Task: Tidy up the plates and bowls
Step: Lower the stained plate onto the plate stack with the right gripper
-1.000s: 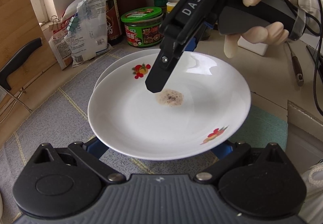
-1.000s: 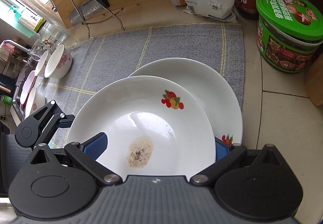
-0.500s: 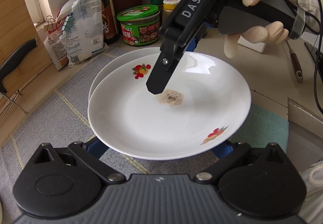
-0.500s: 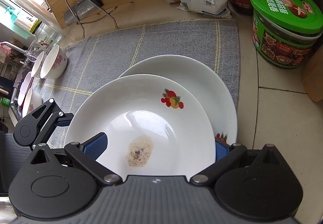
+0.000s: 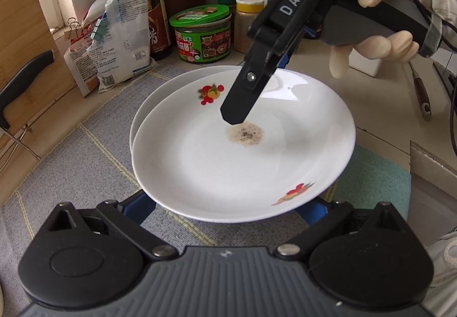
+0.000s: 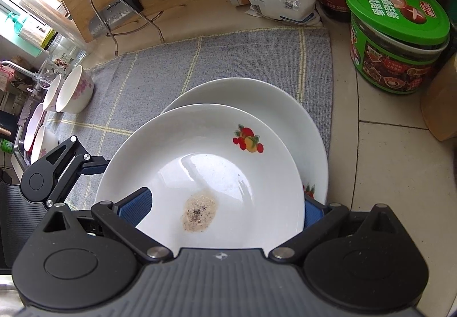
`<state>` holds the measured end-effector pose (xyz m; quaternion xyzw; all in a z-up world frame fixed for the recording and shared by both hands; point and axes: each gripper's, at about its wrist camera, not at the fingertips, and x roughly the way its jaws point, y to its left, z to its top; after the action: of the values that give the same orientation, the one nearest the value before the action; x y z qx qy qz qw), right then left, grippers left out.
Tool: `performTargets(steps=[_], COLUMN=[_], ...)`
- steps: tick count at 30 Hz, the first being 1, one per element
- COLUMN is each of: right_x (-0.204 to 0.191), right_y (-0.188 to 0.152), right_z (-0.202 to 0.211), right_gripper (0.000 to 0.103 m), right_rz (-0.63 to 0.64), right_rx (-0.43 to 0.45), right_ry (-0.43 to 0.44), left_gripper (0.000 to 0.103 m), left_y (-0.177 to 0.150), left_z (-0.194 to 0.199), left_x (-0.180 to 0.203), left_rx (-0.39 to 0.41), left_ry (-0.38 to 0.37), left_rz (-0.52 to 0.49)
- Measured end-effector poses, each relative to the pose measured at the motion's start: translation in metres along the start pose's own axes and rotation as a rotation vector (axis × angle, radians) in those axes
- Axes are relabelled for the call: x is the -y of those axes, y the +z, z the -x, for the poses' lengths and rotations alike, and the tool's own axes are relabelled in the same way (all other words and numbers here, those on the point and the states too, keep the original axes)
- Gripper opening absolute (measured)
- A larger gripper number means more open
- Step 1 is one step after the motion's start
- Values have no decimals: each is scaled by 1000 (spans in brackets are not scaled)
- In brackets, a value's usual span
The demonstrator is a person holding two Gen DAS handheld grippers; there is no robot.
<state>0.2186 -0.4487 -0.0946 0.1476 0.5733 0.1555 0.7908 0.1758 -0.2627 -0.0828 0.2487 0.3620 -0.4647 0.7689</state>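
From the left wrist: upper plate, round and white, so without any long axis, hollow side up, slightly tilted, raised over the lower plate and covering most of it. One fruit print at the far left rim, the other at the near right rim, a brownish speckled stain around the middle. Left gripper with jaws wide, both blue pads just under the near rim, one at each side; touching or not, cannot tell. Right gripper held by a gloved hand, reaching in from the far right, its black upper finger over the inside of the plate with the tip just beside the stain, the other finger mostly hidden. Below both plates a grey checked cloth on the counter; behind them a green-lidded jar. From the right wrist: upper plate between the jaws of the right gripper, left pad in front of the plate, right pad behind its rim, jaws standing wide; pinching or not, cannot tell. Lower plate flat on the cloth, showing beyond and to the right. Left gripper at the left rim, finger going under the plate. Bowls well apart at the far left.
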Motion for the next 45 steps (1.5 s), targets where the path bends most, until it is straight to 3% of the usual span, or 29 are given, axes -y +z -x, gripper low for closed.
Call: performTargets(steps=[45], right_x=[-7], right_y=[-12], right_z=[17], right_gripper=[103], right_rz=[-24], right_rx=[12], right_ry=[-41], left_gripper=[102], left_y=[1], left_z=[-8], left_x=[1], left_rx=[-10], left_ry=[14], left_rz=[-42])
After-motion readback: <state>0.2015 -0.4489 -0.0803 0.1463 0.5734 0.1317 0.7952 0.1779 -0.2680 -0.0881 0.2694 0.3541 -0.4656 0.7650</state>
